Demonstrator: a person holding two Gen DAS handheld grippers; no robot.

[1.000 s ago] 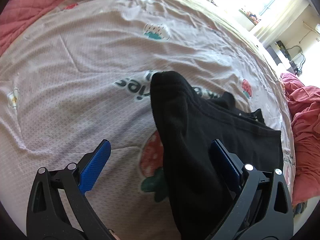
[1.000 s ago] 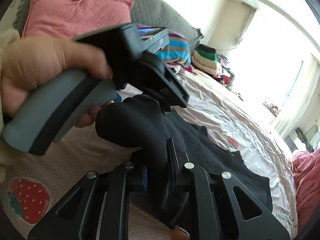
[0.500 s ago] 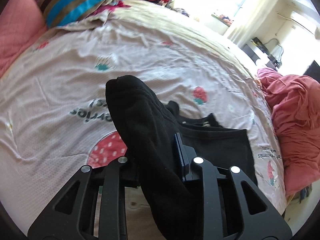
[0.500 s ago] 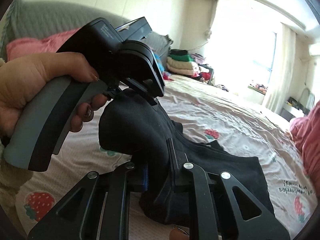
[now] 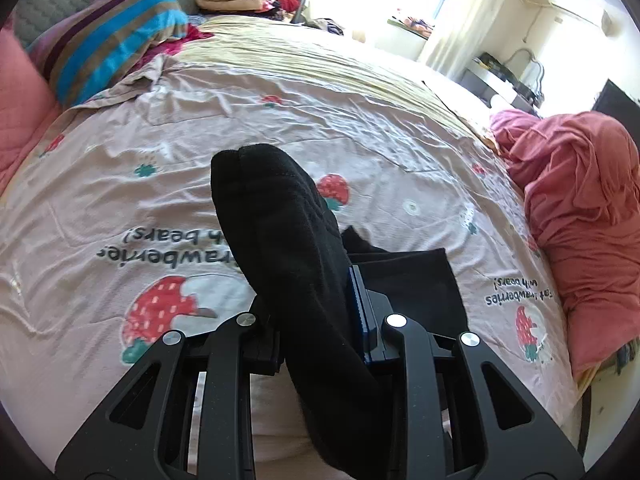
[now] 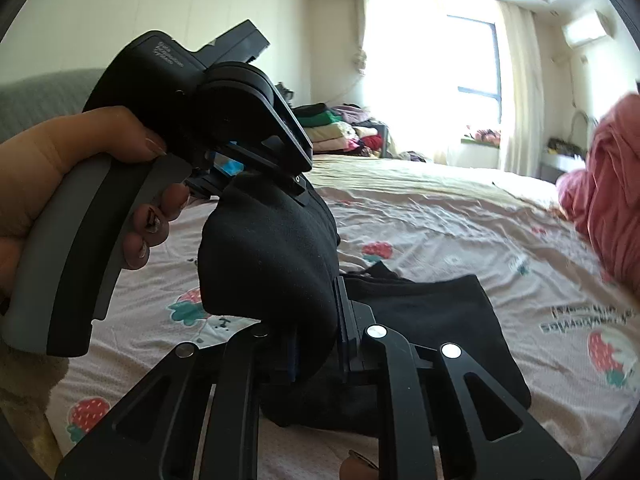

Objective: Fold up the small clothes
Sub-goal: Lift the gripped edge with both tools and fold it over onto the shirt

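Above the near part of the bed (image 5: 280,92), we hold the black garment (image 5: 280,224), soft, light and limp, with both the left gripper (image 5: 316,312) and right gripper (image 6: 316,332) fingers closed on its raised fold, best gripped at edges.

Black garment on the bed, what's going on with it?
A person is folding a black garment on a strawberry-print bedsheet, using two handheld grippers. The left gripper and the right gripper are both clamped on a bunched part of it, lifted off the sheet. The rest of the cloth trails down and lies flat on the bed. The left hand shows in the right wrist view.
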